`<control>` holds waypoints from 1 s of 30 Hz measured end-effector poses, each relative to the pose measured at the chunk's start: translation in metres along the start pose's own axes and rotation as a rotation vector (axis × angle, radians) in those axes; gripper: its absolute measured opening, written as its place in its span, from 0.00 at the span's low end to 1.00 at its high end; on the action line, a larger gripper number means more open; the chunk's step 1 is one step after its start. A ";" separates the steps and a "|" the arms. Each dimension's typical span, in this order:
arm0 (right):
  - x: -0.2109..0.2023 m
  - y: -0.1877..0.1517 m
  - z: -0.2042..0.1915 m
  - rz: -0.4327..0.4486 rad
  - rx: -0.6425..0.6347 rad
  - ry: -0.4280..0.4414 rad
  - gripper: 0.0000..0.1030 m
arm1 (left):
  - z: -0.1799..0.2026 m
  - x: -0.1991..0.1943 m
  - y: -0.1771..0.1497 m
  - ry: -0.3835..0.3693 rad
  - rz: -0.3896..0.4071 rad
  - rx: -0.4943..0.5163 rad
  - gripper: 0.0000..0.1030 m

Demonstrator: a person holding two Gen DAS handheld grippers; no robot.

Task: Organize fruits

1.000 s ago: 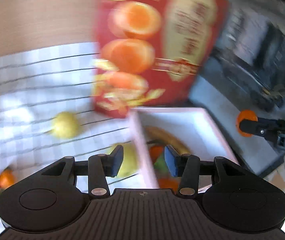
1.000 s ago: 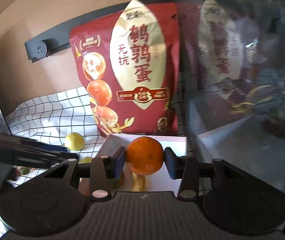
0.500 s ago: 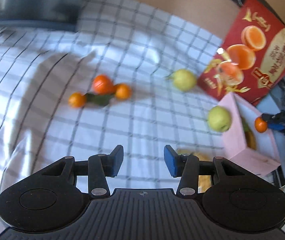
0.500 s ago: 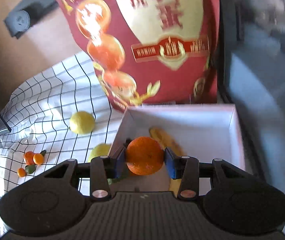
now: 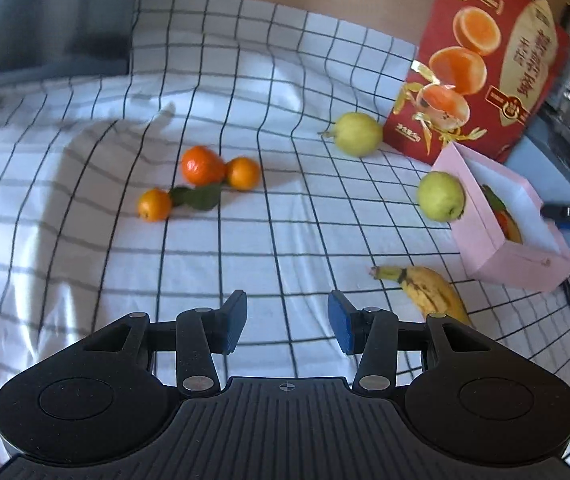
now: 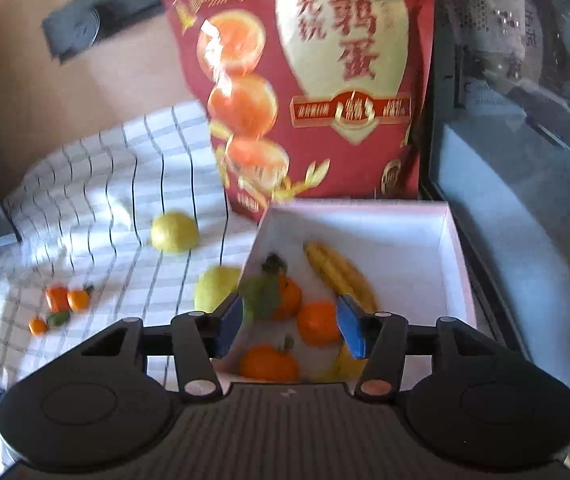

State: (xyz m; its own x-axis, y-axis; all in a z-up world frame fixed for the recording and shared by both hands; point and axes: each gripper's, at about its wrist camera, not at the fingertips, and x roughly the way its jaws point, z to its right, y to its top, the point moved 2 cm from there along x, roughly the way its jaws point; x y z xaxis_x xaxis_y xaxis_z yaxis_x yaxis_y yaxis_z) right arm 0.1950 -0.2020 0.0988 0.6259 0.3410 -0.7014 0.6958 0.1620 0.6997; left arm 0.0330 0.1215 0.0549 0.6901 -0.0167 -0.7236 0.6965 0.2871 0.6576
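Note:
A pink box (image 6: 405,220) holds a banana (image 6: 337,272) and several oranges; one orange (image 6: 317,322) lies just under my open, empty right gripper (image 6: 289,326), which hovers over the box. The box also shows in the left wrist view (image 5: 473,216). On the checked cloth lie three small oranges (image 5: 201,166) with leaves, a yellow pear (image 5: 355,134), a green pear (image 5: 441,196) against the box wall and a banana (image 5: 425,292). My left gripper (image 5: 287,322) is open and empty above the cloth, left of the banana.
A tall red snack bag (image 6: 313,80) stands behind the box; it also shows in the left wrist view (image 5: 481,60). A dark glass cabinet (image 6: 525,120) is right of the box. A grey object (image 5: 45,20) lies at the cloth's far left.
My right gripper opened and let the orange go into the box. My left gripper swung away from the box to face the cloth and its fruits.

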 end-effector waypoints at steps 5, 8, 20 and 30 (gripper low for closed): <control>-0.002 -0.041 -0.031 -0.055 -0.077 -0.014 0.51 | -0.018 0.009 0.009 0.020 0.013 0.011 0.48; -0.003 -0.055 -0.048 -0.065 -0.124 -0.022 0.51 | -0.025 0.017 0.015 0.016 0.007 0.008 0.48; -0.020 -0.051 -0.055 -0.038 -0.153 -0.098 0.52 | 0.033 0.041 0.037 -0.214 0.026 0.164 0.48; 0.014 0.048 -0.079 -0.124 -0.329 -0.066 0.61 | 0.039 0.043 0.042 -0.259 0.033 0.034 0.48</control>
State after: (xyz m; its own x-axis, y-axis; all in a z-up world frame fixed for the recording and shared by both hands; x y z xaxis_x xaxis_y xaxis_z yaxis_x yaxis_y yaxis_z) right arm 0.2092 -0.1160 0.1337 0.5727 0.2412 -0.7834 0.6242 0.4912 0.6075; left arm 0.0995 0.0958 0.0594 0.7369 -0.2535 -0.6267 0.6759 0.2591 0.6899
